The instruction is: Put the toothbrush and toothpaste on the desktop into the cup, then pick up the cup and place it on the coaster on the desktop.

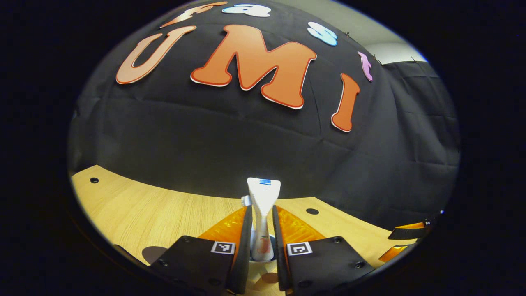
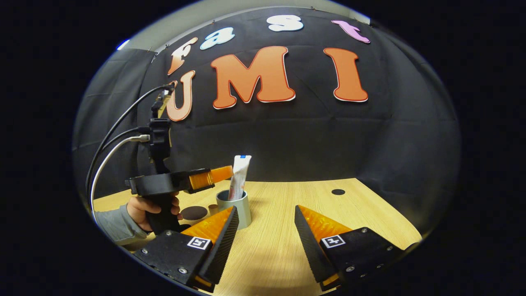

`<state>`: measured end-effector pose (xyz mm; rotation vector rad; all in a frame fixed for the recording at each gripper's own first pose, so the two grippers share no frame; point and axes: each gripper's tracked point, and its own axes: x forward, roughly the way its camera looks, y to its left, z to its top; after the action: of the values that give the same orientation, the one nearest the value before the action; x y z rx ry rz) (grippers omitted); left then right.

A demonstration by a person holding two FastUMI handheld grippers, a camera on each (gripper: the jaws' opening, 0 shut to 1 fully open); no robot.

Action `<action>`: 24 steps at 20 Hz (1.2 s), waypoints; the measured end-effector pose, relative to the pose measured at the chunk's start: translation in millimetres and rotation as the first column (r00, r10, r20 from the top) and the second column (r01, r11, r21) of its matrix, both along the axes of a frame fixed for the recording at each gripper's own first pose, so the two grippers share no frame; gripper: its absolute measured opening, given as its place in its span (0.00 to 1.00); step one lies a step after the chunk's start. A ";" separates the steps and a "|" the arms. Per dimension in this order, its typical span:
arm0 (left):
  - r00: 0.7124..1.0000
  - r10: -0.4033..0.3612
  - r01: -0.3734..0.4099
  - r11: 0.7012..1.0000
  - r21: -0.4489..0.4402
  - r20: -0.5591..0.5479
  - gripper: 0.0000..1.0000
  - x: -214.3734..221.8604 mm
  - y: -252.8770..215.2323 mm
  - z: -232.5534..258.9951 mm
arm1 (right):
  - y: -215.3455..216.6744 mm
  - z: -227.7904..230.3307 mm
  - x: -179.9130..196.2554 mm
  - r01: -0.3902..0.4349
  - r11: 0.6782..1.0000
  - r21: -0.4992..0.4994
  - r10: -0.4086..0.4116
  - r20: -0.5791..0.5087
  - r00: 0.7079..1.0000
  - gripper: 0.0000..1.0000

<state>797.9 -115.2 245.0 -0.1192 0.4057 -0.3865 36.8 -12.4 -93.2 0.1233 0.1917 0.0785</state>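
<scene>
The toothpaste stands nearly upright in the cup, its lower end inside the rim and its flat blue-tipped end well above it, leaning a little to the right in the right gripper view. The cup is a pale grey-green cylinder standing on the desk, toward the black wall behind it. In the left gripper view the tube rises between the two fingers of the left gripper; the jaws stand narrow, both fingers right against the tube's sides, holding it. Its lower end dips into the cup's opening, seen from above between the fingers.

In the right gripper view the left gripper reaches the tube from the left, above the cup, its orange fingers level with the tube's middle. A hand in a grey sleeve grips its black handle left of the cup, and cables loop up from its top.

Just left of the cup a small brown object stands on the desk, and further left lies a dark round coaster.

The right gripper hovers in front of the cup, jaws wide apart and holding nothing, its left finger overlapping the cup's base in the view. A dark hole marks the desk to the right of the cup, near the wall.
</scene>
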 end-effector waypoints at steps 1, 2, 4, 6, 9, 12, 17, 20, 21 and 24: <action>1.000 -0.001 0.001 1.000 0.006 0.008 0.36 -2.8 3.5 3.8 | 1.7 1.3 1.5 -0.003 1.000 0.004 0.003 -0.005 1.000 0.83; 1.000 -0.005 0.004 1.000 0.013 0.015 0.37 -4.7 7.3 7.6 | 3.6 2.3 3.4 -0.008 1.000 0.006 0.008 -0.010 1.000 0.83; 1.000 -0.016 0.015 1.000 0.024 0.023 0.45 -10.3 12.6 15.3 | 8.1 2.9 6.7 -0.017 1.000 0.004 0.017 -0.026 1.000 0.83; 0.999 -0.026 0.025 0.999 0.047 0.029 0.61 -14.9 19.6 24.6 | 12.2 6.1 10.8 -0.028 1.000 0.000 0.028 -0.040 0.999 0.83; 0.999 -0.023 0.019 0.995 0.094 0.042 0.77 -22.8 37.2 40.9 | 18.2 10.1 19.2 -0.038 0.999 -0.001 0.038 -0.070 0.997 0.83; 0.999 -0.004 -0.001 0.993 0.121 0.042 0.82 -32.0 59.1 53.5 | 21.5 12.5 29.0 -0.037 0.999 0.005 0.038 -0.115 0.993 0.83; 0.996 0.058 -0.070 0.983 0.168 0.075 0.90 -45.1 102.8 76.3 | 40.8 19.3 45.5 -0.076 0.997 0.006 0.075 -0.204 0.976 0.83; 0.993 0.089 -0.104 0.975 0.197 0.080 0.95 -56.3 128.1 83.3 | 62.3 21.5 55.3 -0.114 0.993 0.023 0.116 -0.276 0.954 0.83; 0.991 0.098 -0.115 0.972 0.207 0.088 0.96 -60.1 135.9 86.4 | 67.6 22.1 59.5 -0.124 0.992 0.018 0.124 -0.295 0.947 0.83; 0.986 0.124 -0.149 0.959 0.242 0.115 0.97 -73.3 158.3 95.3 | 81.6 15.2 68.9 -0.140 0.990 -0.001 0.129 -0.365 0.922 0.83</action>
<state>724.6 43.1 340.3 0.1169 0.3430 -0.2009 105.7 69.2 -78.1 0.0962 0.5734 0.1905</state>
